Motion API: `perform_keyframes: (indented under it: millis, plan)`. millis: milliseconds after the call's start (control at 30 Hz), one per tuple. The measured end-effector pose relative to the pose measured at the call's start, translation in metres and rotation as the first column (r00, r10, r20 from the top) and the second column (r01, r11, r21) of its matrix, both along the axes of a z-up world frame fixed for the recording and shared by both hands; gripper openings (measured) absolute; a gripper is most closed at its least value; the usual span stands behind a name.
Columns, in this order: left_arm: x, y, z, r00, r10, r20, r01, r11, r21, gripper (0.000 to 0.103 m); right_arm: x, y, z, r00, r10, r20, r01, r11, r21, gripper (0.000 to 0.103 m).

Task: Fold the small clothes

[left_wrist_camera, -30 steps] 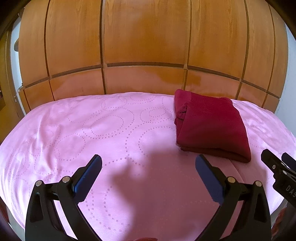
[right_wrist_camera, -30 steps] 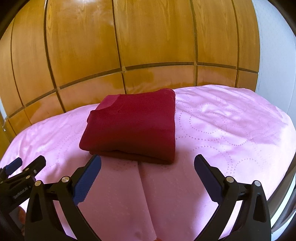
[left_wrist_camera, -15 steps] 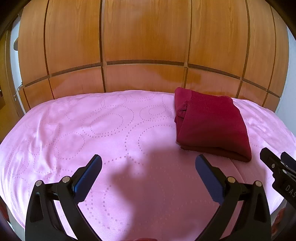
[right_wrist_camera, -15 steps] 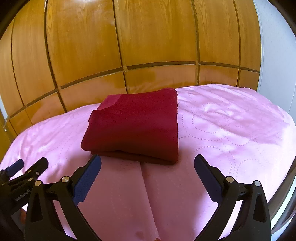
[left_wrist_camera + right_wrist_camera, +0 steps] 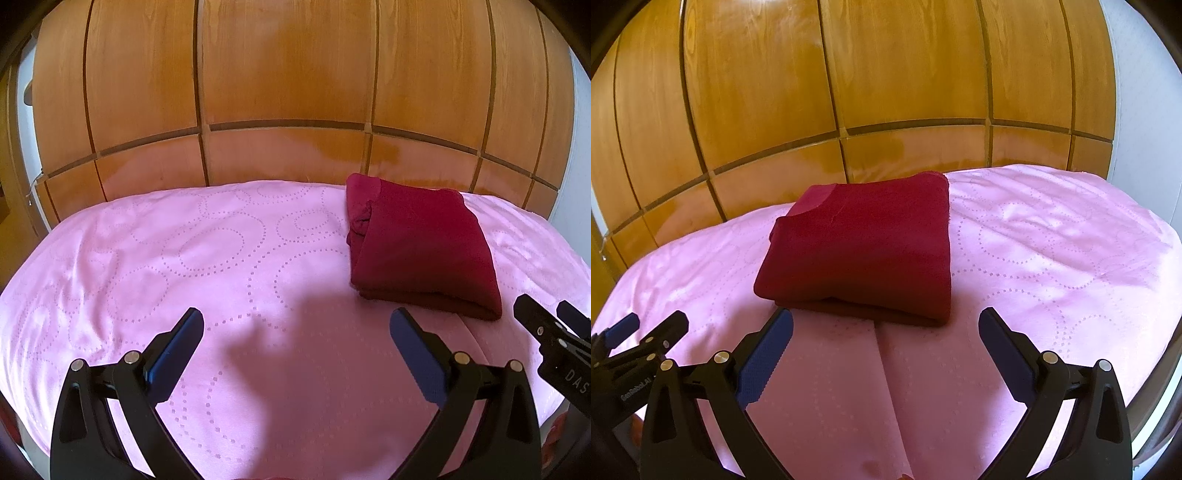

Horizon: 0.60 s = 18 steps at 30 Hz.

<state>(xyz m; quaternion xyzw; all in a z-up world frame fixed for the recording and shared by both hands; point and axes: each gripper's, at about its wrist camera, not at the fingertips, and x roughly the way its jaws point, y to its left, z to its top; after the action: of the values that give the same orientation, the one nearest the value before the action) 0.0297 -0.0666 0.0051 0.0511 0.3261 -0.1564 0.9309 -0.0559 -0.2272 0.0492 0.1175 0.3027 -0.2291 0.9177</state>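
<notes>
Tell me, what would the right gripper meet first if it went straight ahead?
Probably the folded red garment, lying on the pink bedspread just beyond the open right gripper; the height is unclear.

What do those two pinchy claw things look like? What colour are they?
Both look alike. The left gripper and the right gripper have black, Y-shaped plastic frames with shiny silver round bolts. Each finger ends in a flat blue pad with a bumpy, toothed edge. There is small white lettering on the side of the black bodies, too cut off to read fully. No cables or sleeves show.
</notes>
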Motion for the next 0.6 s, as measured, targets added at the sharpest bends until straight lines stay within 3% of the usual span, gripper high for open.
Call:
perform_keyframes:
  millis: [333,600]
  plan:
    - [0.002,0.001,0.0,1.0,0.004,-0.012,-0.004,1.0,-0.022,0.101,0.001,0.004,-0.001,1.0,0.009,-0.005,-0.009,1.0,0.013,0.1]
    - [0.011,-0.005,-0.005,0.998,0.003,-0.055,-0.002,1.0,0.008,0.101,0.006,0.002,0.002,1.0,0.012,0.003,-0.012,1.0,0.02,0.1]
